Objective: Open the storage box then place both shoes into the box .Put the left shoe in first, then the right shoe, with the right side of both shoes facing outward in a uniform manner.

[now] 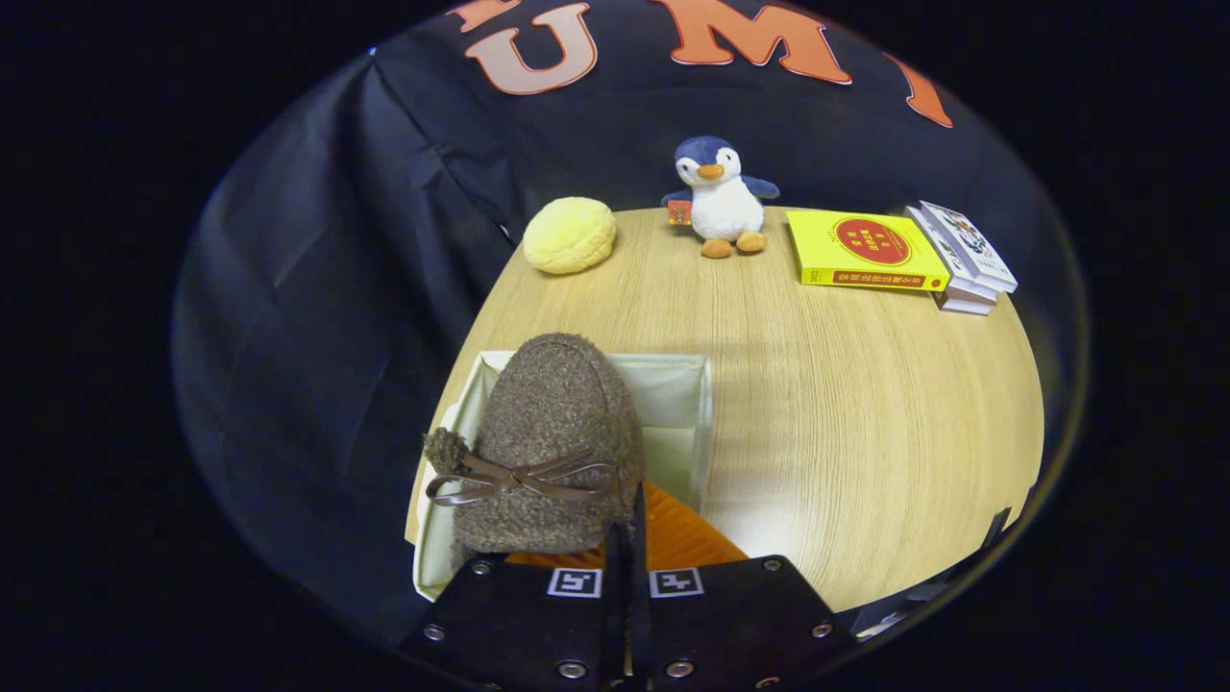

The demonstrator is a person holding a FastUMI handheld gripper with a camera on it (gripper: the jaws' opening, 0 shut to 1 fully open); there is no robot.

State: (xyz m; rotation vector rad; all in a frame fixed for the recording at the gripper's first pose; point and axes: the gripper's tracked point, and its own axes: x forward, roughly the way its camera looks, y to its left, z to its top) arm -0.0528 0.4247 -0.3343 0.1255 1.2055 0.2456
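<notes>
While the wooden table [817,404] spreads out wide beyond everything, the action sits right at its near left corner, where the cream fabric storage box [677,399] stands open. Over that box hangs the shoe [548,432], a fuzzy brown slipper with a thin brown bow across its top and a little pompom at its left side, toe pointing away and its body covering much of the box's opening. The fingers [629,538] are drawn tight together with hardly a gap, pinching the shoe's rim at its near edge, orange lining showing just to their right. Whether this is the left or right shoe, I can't tell from here. Out at the far side of the table, a yellow book [865,252] lies flat, touching a small stack of white books [966,255] on its right. Left of that, a plush penguin [721,197] stands upright, and further left sits a round yellow bun-shaped toy [569,234], well apart from the box
</notes>
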